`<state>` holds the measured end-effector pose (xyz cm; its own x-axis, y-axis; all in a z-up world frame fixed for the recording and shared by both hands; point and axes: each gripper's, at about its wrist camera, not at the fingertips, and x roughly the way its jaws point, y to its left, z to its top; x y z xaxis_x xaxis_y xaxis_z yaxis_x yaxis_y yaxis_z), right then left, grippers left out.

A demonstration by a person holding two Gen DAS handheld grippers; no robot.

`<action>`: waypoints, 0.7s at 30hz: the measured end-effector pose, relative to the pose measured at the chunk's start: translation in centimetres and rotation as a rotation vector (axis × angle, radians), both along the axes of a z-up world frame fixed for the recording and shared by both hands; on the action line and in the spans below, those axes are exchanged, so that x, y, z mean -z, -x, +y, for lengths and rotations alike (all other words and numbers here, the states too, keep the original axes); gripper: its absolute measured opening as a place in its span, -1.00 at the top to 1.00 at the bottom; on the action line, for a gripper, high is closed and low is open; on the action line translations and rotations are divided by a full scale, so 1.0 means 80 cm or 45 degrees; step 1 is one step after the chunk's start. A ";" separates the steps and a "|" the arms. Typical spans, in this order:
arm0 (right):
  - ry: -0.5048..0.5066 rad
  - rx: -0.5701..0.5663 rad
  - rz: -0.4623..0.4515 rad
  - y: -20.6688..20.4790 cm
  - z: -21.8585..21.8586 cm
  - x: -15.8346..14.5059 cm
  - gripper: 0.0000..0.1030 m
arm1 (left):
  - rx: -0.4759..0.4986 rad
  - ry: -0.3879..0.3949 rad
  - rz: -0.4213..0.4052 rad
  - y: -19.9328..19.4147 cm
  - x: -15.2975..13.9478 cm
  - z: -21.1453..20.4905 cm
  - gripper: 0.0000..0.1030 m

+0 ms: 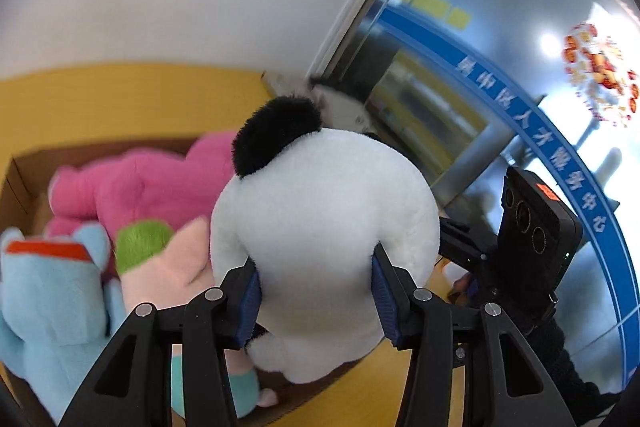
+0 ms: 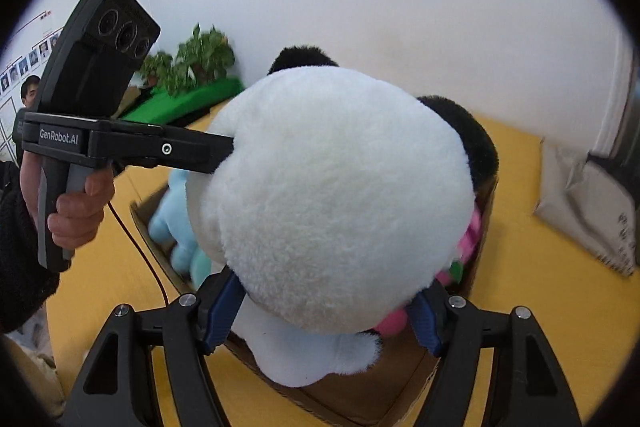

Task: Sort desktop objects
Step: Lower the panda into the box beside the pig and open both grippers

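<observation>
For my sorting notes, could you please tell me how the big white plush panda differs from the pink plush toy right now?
The white plush panda with black ears is clamped between both grippers, left and right, above the cardboard box; the pink plush toy lies inside that box. The panda is white and black, the pink toy one colour. The panda is free of other toys; the pink toy is crowded by a light blue one. Both are fluffy soft toys.
</observation>
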<state>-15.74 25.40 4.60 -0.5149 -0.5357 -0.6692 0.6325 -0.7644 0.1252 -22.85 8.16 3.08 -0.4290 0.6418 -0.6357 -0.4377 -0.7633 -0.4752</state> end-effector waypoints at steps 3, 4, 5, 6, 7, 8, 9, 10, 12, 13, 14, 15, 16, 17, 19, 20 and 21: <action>-0.008 -0.020 -0.151 0.019 0.010 0.048 -0.39 | 0.027 0.005 -0.029 0.001 0.030 0.011 0.00; -0.010 -0.020 -0.190 0.023 0.014 0.059 -0.40 | 0.030 0.027 -0.033 -0.001 0.035 0.017 0.00; -0.035 -0.018 -0.201 0.022 0.015 0.063 -0.41 | 0.030 0.053 -0.036 -0.004 0.038 0.024 -0.01; -0.059 -0.015 -0.212 0.021 0.017 0.066 -0.44 | 0.031 0.058 -0.047 -0.003 0.042 0.027 -0.01; -0.084 -0.013 -0.221 0.020 0.018 0.069 -0.48 | 0.032 0.058 -0.061 -0.002 0.046 0.030 -0.01; -0.120 -0.012 -0.210 0.015 0.020 0.068 -0.50 | 0.033 0.057 -0.075 0.000 0.050 0.033 -0.01; -0.136 -0.007 -0.197 0.010 0.024 0.065 -0.53 | 0.032 0.041 -0.104 0.003 0.055 0.033 -0.01; -0.108 0.003 -0.180 0.005 0.035 0.056 -0.53 | 0.029 0.023 -0.136 0.005 0.060 0.034 -0.02; -0.049 0.025 -0.143 -0.006 0.057 0.037 -0.53 | 0.025 0.019 -0.143 0.008 0.067 0.032 -0.02; 0.000 0.060 -0.119 -0.008 0.070 0.023 -0.53 | 0.027 0.025 -0.130 0.005 0.066 0.031 -0.02; 0.048 0.094 -0.095 -0.010 0.081 0.009 -0.52 | 0.024 0.033 -0.122 0.004 0.066 0.032 -0.03; 0.076 0.127 -0.078 -0.005 0.082 -0.001 -0.52 | 0.021 0.041 -0.116 0.003 0.065 0.034 -0.04; 0.104 0.160 -0.061 0.000 0.083 -0.012 -0.51 | 0.019 0.049 -0.111 0.002 0.064 0.036 -0.04; 0.125 0.193 -0.046 0.005 0.083 -0.021 -0.48 | 0.019 0.056 -0.105 0.001 0.064 0.037 -0.05; 0.044 0.257 -0.044 0.027 0.062 -0.018 -0.37 | 0.017 0.067 -0.095 -0.002 0.063 0.036 -0.08; 0.007 0.280 -0.064 0.045 0.049 -0.012 -0.33 | 0.016 0.069 -0.091 -0.003 0.064 0.034 -0.11; -0.029 0.296 -0.094 0.063 0.040 -0.001 -0.28 | 0.000 0.086 -0.082 -0.005 0.063 0.032 -0.13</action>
